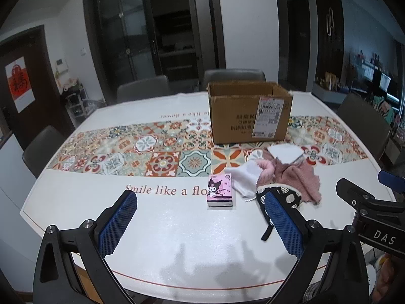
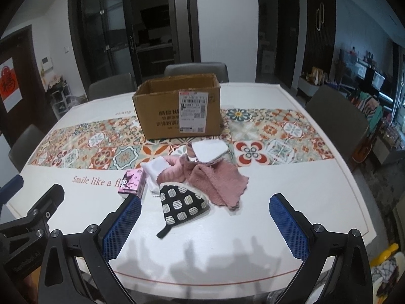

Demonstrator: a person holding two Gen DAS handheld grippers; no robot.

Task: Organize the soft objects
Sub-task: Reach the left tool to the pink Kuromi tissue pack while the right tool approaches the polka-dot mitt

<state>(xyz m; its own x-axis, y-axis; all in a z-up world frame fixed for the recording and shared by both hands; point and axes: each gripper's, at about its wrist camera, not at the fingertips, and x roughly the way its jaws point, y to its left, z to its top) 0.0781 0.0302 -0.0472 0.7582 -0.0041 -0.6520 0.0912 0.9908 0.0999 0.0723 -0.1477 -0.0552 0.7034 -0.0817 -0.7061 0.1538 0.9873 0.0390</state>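
There was one brown cardboard box [image 2: 177, 109], one pink tissue pack [image 2: 133, 181], and five soft cloth pieces [image 2: 217, 179].

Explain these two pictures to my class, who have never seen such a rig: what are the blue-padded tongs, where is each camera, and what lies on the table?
A person holds a two-finger gripper in each hand; no robot arm is involved. Each picture comes from a camera on one gripper, looking along its blue fingers. The left gripper and right gripper are both open, holding nothing. On the white patterned table lie a pink fluffy cloth, a white cloth, a black-and-white spotted mitt and a small pink tissue pack. Behind them stands an open brown cardboard box.
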